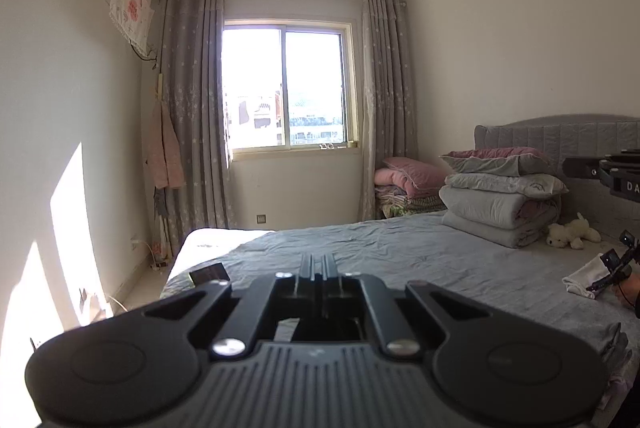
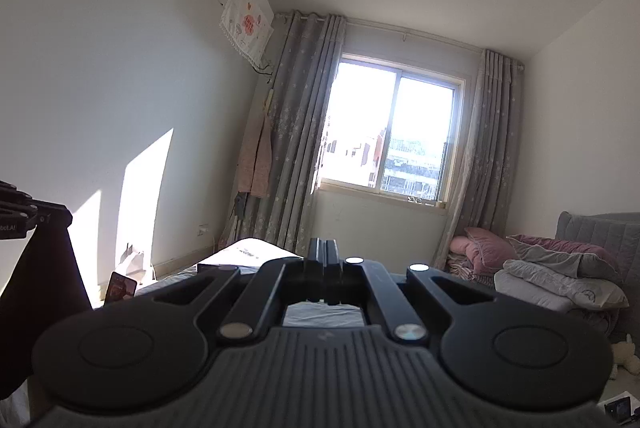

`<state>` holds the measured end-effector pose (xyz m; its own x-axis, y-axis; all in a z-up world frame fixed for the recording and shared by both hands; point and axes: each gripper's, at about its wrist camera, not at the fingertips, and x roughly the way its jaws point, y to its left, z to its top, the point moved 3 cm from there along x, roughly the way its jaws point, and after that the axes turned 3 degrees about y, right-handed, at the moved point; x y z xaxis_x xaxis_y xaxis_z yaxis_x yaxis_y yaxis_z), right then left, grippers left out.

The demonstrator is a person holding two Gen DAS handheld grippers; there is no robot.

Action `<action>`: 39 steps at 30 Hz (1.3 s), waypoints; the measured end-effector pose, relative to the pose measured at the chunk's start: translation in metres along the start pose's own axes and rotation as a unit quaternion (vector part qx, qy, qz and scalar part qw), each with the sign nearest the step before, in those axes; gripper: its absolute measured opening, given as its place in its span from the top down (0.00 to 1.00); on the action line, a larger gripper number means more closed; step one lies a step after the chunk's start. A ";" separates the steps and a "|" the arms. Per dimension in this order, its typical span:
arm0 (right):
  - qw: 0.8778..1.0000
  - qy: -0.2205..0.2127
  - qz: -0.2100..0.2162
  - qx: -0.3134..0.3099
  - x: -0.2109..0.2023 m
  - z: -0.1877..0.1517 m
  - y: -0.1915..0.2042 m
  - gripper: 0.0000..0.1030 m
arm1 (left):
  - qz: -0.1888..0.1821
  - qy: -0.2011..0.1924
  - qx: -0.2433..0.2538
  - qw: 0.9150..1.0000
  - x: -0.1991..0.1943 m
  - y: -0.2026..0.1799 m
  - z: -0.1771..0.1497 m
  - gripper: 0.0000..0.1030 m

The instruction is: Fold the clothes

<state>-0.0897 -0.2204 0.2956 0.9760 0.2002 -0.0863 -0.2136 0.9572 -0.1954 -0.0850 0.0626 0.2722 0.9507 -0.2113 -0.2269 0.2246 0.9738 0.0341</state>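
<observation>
My left gripper [image 1: 319, 262] is shut, its fingers level above the grey bed [image 1: 400, 252]; its own view shows nothing between them. In the right wrist view the left gripper [image 2: 60, 216] enters at the left edge, and a dark garment [image 2: 40, 288] hangs from its tip. My right gripper [image 2: 323, 248] is shut too, with no cloth visible in its jaws, and it points toward the window [image 2: 392, 131]. The right gripper [image 1: 576, 167] also shows at the right edge of the left wrist view. A small white cloth [image 1: 582, 278] lies on the bed.
Folded quilts and pillows [image 1: 500, 195] are stacked by the headboard [image 1: 560, 135], with a white plush toy [image 1: 572, 232] beside them. Small black devices [image 1: 616, 262] and a hand [image 1: 628, 292] sit at the right edge. Grey clothing [image 1: 616, 344] lies nearby. A phone [image 2: 120, 286] leans at the bed's far corner.
</observation>
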 end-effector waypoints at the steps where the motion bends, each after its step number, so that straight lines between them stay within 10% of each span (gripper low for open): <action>1: 1.000 0.023 0.013 0.000 0.009 -0.015 0.005 1.00 | 0.001 0.015 -0.001 1.000 0.004 0.001 -0.014 0.97; 10: 0.976 0.184 0.112 0.016 0.077 -0.140 0.051 0.90 | 0.027 0.104 -0.021 0.994 0.004 0.039 -0.104 0.97; 20: 0.933 0.284 0.218 0.039 0.112 -0.206 0.111 0.88 | 0.064 0.148 -0.095 0.982 -0.042 0.091 -0.153 0.97; 26: 0.910 0.319 0.263 0.036 0.121 -0.233 0.137 0.60 | 0.097 0.169 -0.146 0.970 -0.068 0.114 -0.183 0.97; 39: 0.886 0.343 0.311 -0.001 0.125 -0.251 0.163 0.60 | 0.133 0.232 -0.244 0.932 -0.090 0.142 -0.256 0.97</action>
<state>-0.0130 -0.0919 0.0080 0.4129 0.5143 -0.7517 -0.7020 0.7055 0.0972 -0.1934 0.2408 0.0481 0.7389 -0.0093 -0.6738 -0.2372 0.9323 -0.2730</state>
